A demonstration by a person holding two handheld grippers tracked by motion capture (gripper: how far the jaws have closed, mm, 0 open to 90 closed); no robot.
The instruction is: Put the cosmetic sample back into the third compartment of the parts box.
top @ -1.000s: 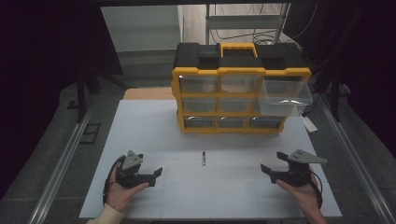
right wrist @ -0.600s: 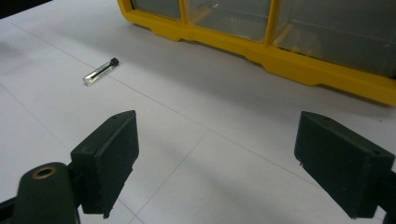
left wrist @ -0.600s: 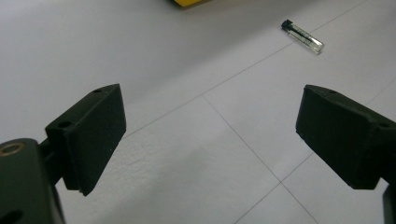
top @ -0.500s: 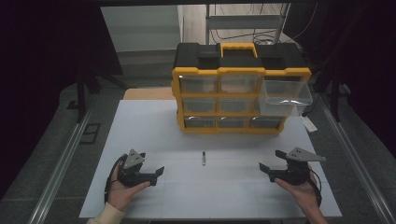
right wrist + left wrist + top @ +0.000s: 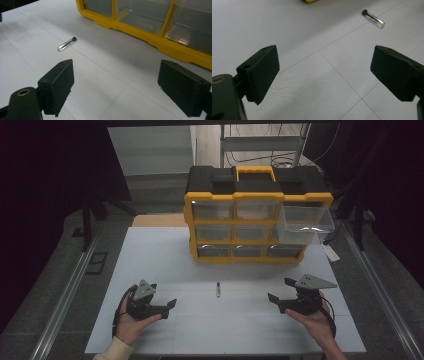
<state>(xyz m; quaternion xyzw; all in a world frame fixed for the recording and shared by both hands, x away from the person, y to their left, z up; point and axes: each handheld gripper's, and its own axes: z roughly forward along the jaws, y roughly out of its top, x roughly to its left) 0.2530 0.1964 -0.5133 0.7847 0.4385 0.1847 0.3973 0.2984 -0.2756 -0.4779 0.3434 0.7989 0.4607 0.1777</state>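
Observation:
A small clear vial with a black cap [image 5: 218, 289] lies on the white table [image 5: 165, 255], in front of a yellow and black drawer organizer [image 5: 257, 220]. The organizer's upper right drawer [image 5: 305, 222] is pulled out. Held in the person's left hand, my left gripper [image 5: 164, 296] is open and empty, left of the vial. My right gripper [image 5: 279, 290] is open and empty too, right of the vial and pointing toward it. The left gripper view has the vial [image 5: 373, 21] far ahead at upper right. In the right gripper view the vial [image 5: 66, 44] lies ahead left, the organizer [image 5: 150, 32] ahead right.
Metal rails [image 5: 65, 295] run along both sides of the table. A small white object [image 5: 331, 253] lies near the table's right edge, beside the organizer. Thin grid lines mark the table top.
My right gripper has shifted a little to the left, toward the vial, and slightly up. The left gripper has kept still. Both stay open.

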